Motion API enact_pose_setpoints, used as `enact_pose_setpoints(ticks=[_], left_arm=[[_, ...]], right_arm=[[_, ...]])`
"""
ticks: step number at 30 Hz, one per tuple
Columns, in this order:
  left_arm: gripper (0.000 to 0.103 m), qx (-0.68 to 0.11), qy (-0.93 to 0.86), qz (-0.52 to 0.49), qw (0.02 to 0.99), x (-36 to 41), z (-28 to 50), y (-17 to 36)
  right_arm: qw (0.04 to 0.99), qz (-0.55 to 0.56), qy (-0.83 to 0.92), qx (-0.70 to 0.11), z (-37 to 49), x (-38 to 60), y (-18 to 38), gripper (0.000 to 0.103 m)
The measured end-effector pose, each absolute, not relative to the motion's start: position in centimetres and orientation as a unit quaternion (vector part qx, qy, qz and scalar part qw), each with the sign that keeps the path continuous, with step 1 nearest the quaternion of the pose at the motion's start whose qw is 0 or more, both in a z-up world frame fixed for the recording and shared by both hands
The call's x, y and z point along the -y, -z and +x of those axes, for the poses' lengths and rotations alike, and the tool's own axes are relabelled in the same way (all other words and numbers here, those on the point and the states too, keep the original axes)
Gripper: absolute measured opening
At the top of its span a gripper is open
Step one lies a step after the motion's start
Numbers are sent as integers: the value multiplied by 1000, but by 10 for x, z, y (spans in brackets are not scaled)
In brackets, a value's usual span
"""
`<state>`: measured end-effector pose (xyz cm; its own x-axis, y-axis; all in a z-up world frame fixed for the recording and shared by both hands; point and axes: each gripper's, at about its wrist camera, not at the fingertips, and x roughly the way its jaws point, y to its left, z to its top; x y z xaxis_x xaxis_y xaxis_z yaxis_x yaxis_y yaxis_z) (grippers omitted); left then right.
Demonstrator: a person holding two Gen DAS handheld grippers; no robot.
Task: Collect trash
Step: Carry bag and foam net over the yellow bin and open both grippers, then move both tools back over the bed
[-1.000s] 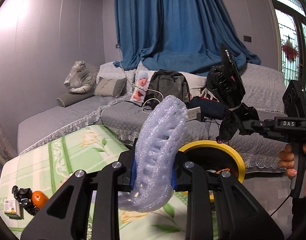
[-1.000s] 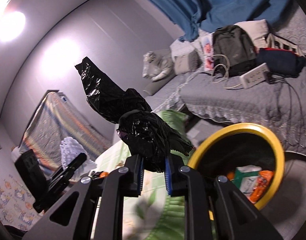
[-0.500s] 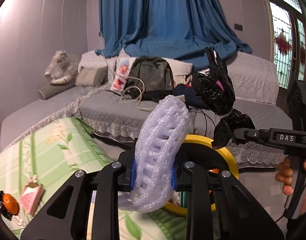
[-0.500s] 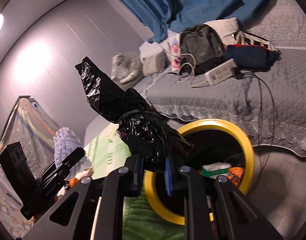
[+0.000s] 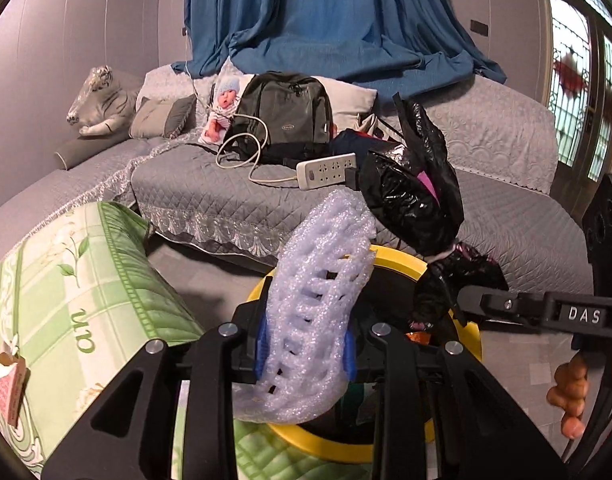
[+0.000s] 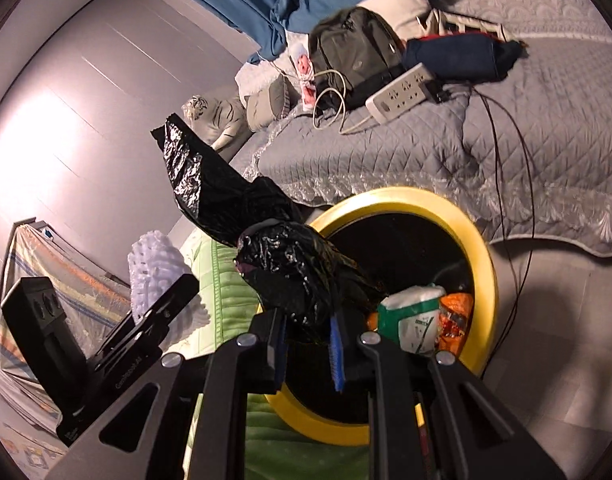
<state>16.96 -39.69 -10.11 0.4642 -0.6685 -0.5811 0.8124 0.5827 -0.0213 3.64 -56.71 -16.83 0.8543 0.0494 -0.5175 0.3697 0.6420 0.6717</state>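
The yellow-rimmed bin (image 5: 390,260) sits just ahead of and below both our tools, its mouth facing up, a green-white packet (image 6: 412,320) and orange wrappers inside. The black plastic bag (image 6: 281,264), long axis leaning up and away, is clamped in our right tool (image 6: 308,354) above the rim. The white foam net (image 5: 318,320), arching upward and right, sits between our left tool (image 5: 305,352)'s pads, which have just been easing apart. Beyond them lie a grey bed (image 5: 209,196), backpack (image 5: 283,112) and power strip (image 5: 326,170).
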Motion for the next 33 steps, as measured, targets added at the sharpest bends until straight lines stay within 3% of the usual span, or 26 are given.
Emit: enact_pose_setpoints(ticks=[3,5,6,7,8,9,13,22,26,33], left_arm=[[36,-281,435,124,846,398,170,102],[46,-278,434,122,848,398,170,101],[53,-275,433,120,850,397,169,100],[68,-272,433,116,852,395,169,99],[80,-270,430,113,854,394,169,98],[82,-268,427,107,857,392,169,98],[94,-268,418,81,864,380,173,93],[95,-216,379,39,899,319,178,61],[95,-198,359,18,912,273,181,39],[95,-163,294,11,942,165,186,14]], right_arm=[[868,414,99,-256,36,569,170,18],[866,416,105,-257,36,571,171,23],[865,415,113,-257,35,572,170,30],[865,413,119,-257,34,573,169,37],[865,411,131,-255,33,575,169,55],[865,411,136,-251,31,575,168,62],[864,413,147,-246,27,577,167,64],[878,397,144,-224,17,567,151,66],[902,359,112,-210,22,546,129,78],[944,258,-3,-205,59,470,81,87]])
